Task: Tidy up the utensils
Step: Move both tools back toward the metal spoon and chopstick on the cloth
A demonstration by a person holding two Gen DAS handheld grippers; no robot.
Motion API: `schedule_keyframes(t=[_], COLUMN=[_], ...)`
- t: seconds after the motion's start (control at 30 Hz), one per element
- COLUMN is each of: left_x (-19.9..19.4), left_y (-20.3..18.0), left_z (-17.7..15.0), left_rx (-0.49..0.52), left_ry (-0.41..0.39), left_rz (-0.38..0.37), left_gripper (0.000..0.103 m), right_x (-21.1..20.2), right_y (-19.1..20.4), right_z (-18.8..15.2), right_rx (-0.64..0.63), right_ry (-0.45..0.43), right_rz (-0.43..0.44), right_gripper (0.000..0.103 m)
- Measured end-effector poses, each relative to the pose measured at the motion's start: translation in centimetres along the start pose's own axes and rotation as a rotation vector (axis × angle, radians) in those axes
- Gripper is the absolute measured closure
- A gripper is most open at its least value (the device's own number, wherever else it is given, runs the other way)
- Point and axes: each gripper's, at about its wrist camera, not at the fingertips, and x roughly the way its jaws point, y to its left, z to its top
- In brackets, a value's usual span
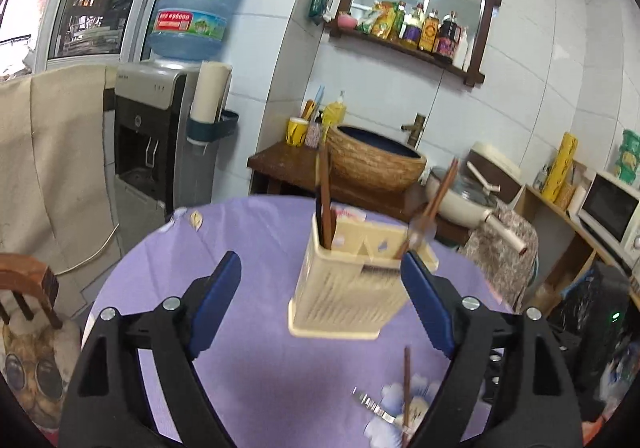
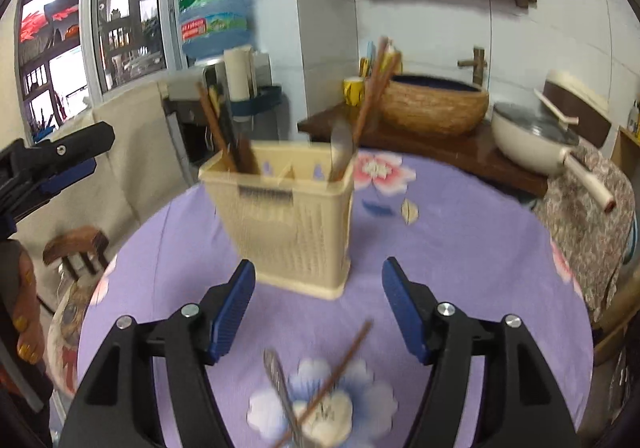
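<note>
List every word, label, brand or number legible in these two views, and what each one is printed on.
"虎丘": large white characters on the green label of the water jug.
Small white print beside those characters: too small to read.
Red and green lower band on the jug, with a row of digits: blurred, not reliable.
Labels on the shelf bottles: too small to read.
Utensil holder, its dark strip: blurred.

1. A round table (image 2: 460, 248) carries everything, under a lilac flowered cloth.
2. A cream slotted utensil holder (image 2: 292, 224) stands upright on it.
3. Nearer the cameras, a single brown chopstick (image 2: 340, 368) lies loose, crossing a metal utensil (image 2: 280, 380).
</note>
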Motion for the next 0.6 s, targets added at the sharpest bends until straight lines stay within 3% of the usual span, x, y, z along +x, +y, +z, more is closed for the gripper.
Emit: schedule_keyframes(t=[0.27,0.43,0.6], left_x=[-0.5,-0.6,-0.6], left_y=[0.2,-0.5,-0.9], left_z=[-6.6,-8.1,-8.5], left_rx=[0.032,0.042,0.03], left_ry=[0.093,0.118,0.127], left_rz=[0.033,0.019,0.013], left_gripper=[0.022,0.022,0.022], right_x=[-1.3,0.4,1.2], right_y=[1.8,2.1,1.9], right_z=[-9.4,-13.1,-13.1], right_rx=[0.04,0.087,0.113], right_ry=[0.226,0.32,0.308], right_rz=[0.284,0.297,0.267], right_gripper=[0.038,0.039,0.039])
